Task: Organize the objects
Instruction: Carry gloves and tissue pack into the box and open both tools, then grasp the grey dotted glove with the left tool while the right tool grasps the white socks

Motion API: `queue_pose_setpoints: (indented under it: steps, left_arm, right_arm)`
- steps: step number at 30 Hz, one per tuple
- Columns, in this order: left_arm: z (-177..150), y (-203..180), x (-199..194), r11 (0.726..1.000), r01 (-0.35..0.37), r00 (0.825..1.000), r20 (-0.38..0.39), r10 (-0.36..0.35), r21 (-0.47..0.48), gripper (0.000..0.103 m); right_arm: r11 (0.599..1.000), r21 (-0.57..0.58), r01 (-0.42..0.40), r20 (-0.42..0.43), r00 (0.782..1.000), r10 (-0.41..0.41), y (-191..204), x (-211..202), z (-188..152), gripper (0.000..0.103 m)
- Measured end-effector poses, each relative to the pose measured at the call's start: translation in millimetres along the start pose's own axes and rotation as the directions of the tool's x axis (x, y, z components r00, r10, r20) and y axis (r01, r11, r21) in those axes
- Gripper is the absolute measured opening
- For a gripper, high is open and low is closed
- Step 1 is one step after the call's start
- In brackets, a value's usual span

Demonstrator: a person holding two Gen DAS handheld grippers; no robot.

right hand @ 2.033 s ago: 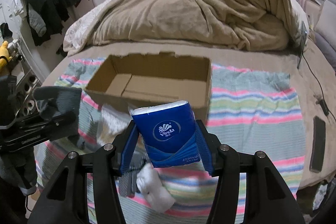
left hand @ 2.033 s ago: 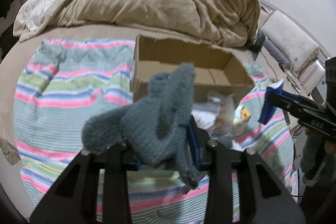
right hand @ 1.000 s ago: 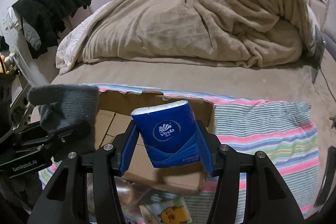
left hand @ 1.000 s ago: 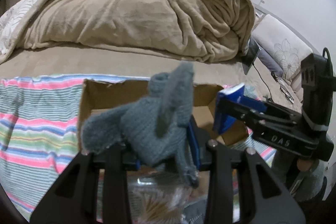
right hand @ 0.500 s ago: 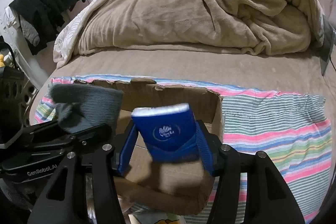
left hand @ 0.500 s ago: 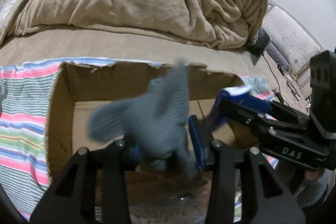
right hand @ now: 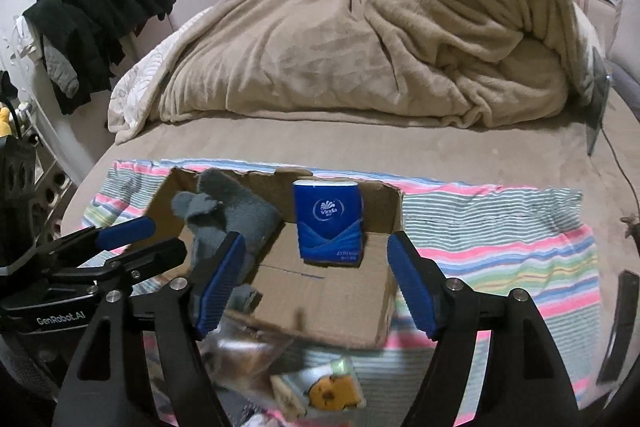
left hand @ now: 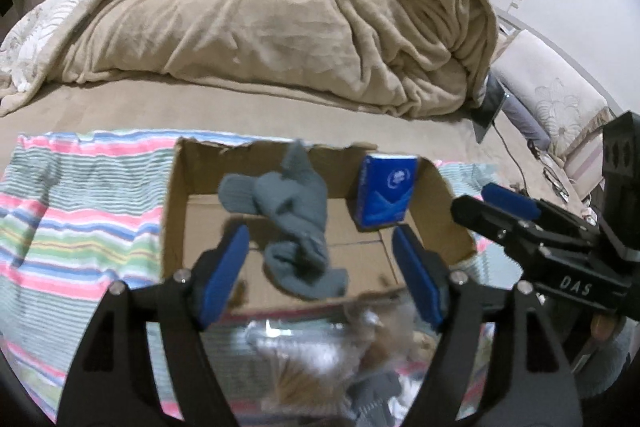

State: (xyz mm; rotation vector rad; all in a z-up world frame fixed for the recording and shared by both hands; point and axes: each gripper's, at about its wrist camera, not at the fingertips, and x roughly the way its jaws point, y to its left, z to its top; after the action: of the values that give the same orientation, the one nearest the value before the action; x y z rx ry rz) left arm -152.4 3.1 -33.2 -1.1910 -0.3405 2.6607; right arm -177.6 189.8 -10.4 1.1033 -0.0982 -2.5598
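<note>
An open cardboard box (left hand: 176,211) (right hand: 344,311) sits on a striped cloth on the bed. A grey knitted sock (left hand: 292,215) (right hand: 236,219) is inside the box, left of centre, free of the fingers. A blue Vinda tissue pack (left hand: 386,193) (right hand: 329,223) stands upright in the box at the right. My left gripper (left hand: 320,275) is open over the box's near edge, and it also shows in the right wrist view (right hand: 140,239). My right gripper (right hand: 312,283) is open just in front of the tissue pack, and it also shows in the left wrist view (left hand: 480,203).
A heaped beige blanket (left hand: 280,11) fills the far side of the bed. Plastic-wrapped snack packets (right hand: 320,387) and other small items (left hand: 340,355) lie in front of the box. Dark clothes (right hand: 92,23) hang at the left. A dark tablet (right hand: 596,115) leans at the right.
Both grippers moved forward over the box and opened. The sock dropped from the left gripper and the tissue pack from the right; both are now in the box.
</note>
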Motion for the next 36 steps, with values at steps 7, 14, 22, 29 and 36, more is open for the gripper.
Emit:
queue_pose_setpoints:
  steps: [7,14,22,29,36]
  left_arm:
    - [-17,3,-41,1.000,-0.011,0.999,0.035,0.011,-0.005,0.081]
    - [-36,3,-62,1.000,-0.015,0.999,0.037,0.015,-0.009,0.081]
    - [-61,6,-69,1.000,-0.027,1.000,0.011,0.027,-0.010,0.081]
    - [-86,10,-61,0.999,-0.033,0.999,-0.033,0.033,-0.017,0.081]
    - [-114,10,-44,0.999,-0.033,0.994,-0.105,0.031,-0.021,0.081]
  right_arm:
    - [1.000,0.001,0.011,0.018,1.000,-0.011,9,-30,-12,0.077]
    - [1.000,-0.001,0.025,0.019,1.000,-0.025,14,-51,-29,0.077]
    - [1.000,0.006,0.026,-0.010,1.000,-0.026,14,-57,-53,0.077]
    - [1.000,0.010,0.024,-0.054,0.998,-0.023,12,-51,-76,0.077]
    - [1.000,-0.001,0.013,-0.146,0.989,-0.013,14,-32,-116,0.077]
